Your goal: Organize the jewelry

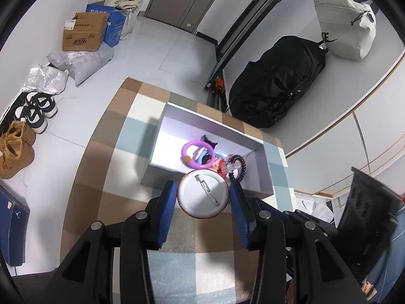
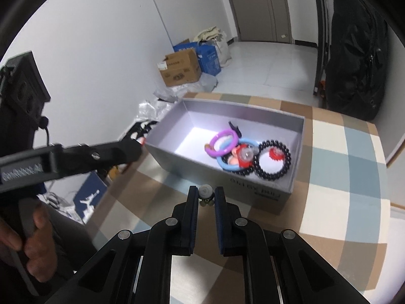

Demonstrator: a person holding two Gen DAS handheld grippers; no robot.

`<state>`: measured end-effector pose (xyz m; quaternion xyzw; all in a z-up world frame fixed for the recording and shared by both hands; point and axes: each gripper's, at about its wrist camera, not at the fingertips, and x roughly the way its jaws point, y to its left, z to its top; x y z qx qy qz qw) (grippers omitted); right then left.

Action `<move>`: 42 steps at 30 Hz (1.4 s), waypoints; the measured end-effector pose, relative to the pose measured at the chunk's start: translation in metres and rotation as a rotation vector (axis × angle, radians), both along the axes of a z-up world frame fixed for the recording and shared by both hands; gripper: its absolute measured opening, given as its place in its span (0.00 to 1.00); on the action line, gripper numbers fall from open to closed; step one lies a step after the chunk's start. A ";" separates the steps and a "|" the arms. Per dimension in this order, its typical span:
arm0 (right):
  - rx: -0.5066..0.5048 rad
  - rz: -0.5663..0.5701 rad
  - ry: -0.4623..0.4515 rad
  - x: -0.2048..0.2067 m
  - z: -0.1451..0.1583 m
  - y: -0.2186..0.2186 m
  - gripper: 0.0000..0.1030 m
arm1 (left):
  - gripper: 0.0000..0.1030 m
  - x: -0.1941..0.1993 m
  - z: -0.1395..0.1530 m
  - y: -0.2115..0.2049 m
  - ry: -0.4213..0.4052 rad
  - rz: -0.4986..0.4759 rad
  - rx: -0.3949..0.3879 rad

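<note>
My left gripper [image 1: 203,192] is shut on a round pin badge [image 1: 203,194], white back with its pin facing the camera, red rim, held above the near wall of the grey box [image 1: 162,169]. The box holds a purple ring [image 1: 197,155], a blue ring [image 2: 229,155], a black coil hair tie [image 1: 238,167] and small red pieces [image 2: 243,158]. My right gripper [image 2: 206,195] is shut on a small grey-and-green trinket [image 2: 205,194], just short of the box's near wall [image 2: 253,190]. The left gripper's arm [image 2: 96,157] shows at the left of the right wrist view.
The box sits on a checked brown, blue and white table cover [image 1: 106,152]. On the floor stand cardboard boxes [image 1: 84,34], plastic bags [image 1: 76,60] and shoes [image 1: 17,149]. A black backpack [image 1: 276,81] leans on the wall at the right.
</note>
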<state>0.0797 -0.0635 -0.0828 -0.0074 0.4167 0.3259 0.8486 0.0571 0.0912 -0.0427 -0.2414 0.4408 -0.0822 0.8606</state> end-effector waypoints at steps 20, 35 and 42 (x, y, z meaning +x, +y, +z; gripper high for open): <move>0.164 -0.061 -0.070 0.032 0.043 -0.025 0.11 | 0.36 0.033 0.010 -0.020 -0.070 -0.007 0.003; 0.213 -0.102 0.001 0.072 0.026 -0.033 0.12 | 0.36 0.067 -0.007 -0.027 0.002 -0.037 -0.007; 0.211 -0.126 0.042 0.086 0.016 -0.035 0.12 | 0.36 0.073 -0.014 -0.026 0.041 -0.041 -0.022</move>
